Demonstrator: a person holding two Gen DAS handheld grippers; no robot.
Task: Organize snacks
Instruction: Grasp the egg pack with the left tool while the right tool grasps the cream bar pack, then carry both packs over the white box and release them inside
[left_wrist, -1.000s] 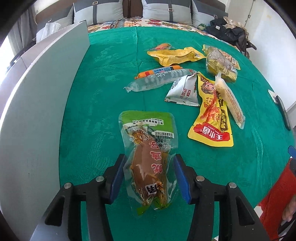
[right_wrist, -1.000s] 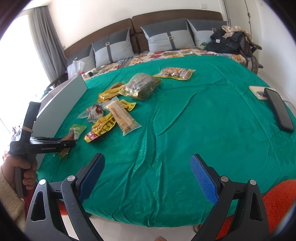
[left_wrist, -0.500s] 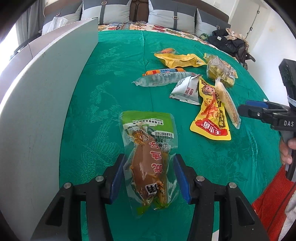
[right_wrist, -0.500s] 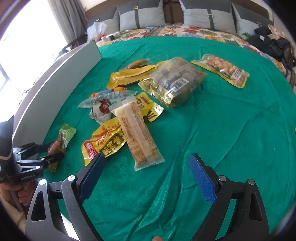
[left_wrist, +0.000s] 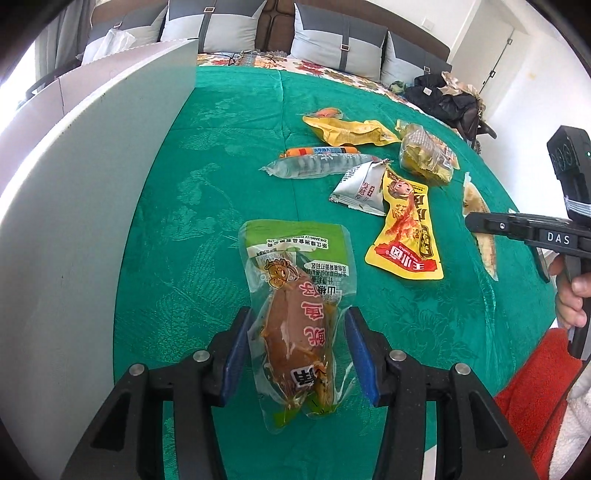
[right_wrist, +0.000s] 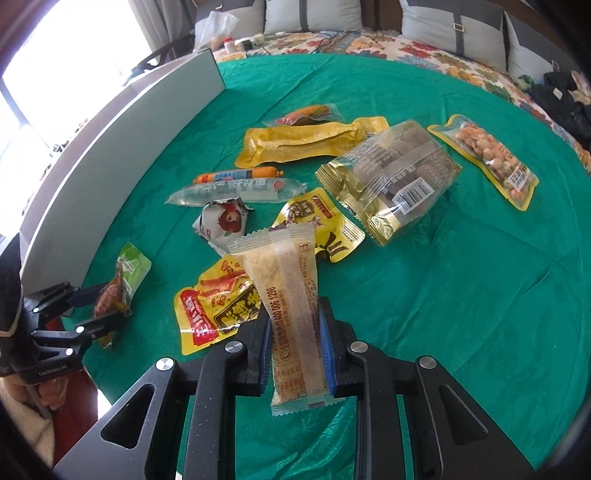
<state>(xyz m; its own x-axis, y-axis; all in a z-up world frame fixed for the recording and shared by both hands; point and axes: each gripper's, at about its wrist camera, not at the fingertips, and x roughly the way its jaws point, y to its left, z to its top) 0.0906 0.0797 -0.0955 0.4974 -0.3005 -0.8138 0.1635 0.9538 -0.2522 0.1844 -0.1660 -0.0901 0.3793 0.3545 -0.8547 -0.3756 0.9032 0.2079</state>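
On the green patterned bedspread (right_wrist: 443, 295), the right gripper (right_wrist: 295, 347) has just been closing and now clamps the near end of a long clear-wrapped beige wafer bar (right_wrist: 291, 295), which lies over a yellow-and-red snack pouch (right_wrist: 218, 306). The left gripper (left_wrist: 295, 354) grasps a clear, green-topped pouch holding a brown meat piece (left_wrist: 295, 314), just beside the tall white board (left_wrist: 74, 221).

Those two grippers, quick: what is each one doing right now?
Left gripper: closed on the green-topped meat snack pouch.
Right gripper: just closed on the long beige snack bar packet.
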